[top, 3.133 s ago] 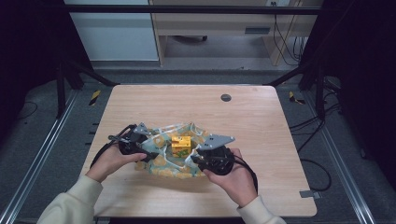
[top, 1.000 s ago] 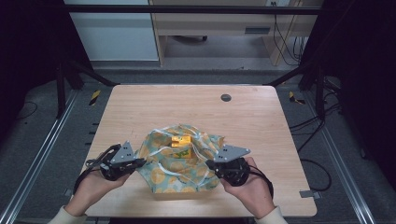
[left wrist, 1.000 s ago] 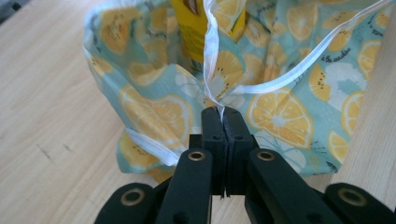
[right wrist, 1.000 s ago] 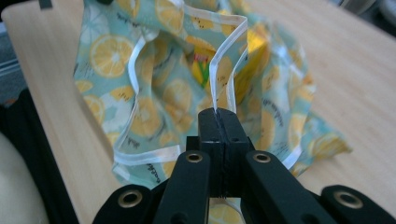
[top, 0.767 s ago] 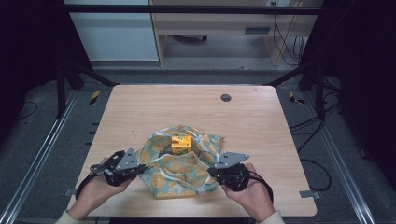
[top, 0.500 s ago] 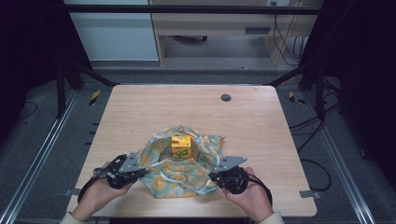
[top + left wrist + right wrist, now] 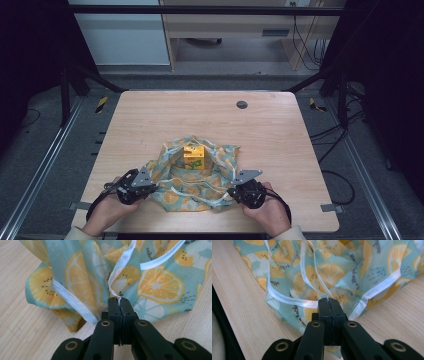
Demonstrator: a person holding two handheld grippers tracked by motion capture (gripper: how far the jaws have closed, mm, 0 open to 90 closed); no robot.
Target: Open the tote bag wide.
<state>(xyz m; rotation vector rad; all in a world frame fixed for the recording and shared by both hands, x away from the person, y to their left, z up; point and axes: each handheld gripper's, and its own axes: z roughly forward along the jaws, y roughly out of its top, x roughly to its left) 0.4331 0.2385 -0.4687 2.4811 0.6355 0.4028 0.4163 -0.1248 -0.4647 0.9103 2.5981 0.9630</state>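
Both grippers point(image 7: 150, 182) point(image 7: 235, 192) have sunk tableward, each clamped on the fruit-print bag's point(image 7: 200, 185) white drawstring, apparently.

Cloth bag point(image 7: 192, 182) spread on the wooden table point(image 7: 150, 120), low and centre in the high view, near the front edge. Small carton point(image 7: 193, 156) upright inside the bag's opening, toward its far side. Left gripper point(image 7: 150, 184) at the bag's lower-left corner, right gripper point(image 7: 234, 191) at its lower-right corner, each clamped on the bag's edge trim. Round grommet point(image 7: 242, 104) on the tabletop in the upper right, well apart from the bag, behind it.
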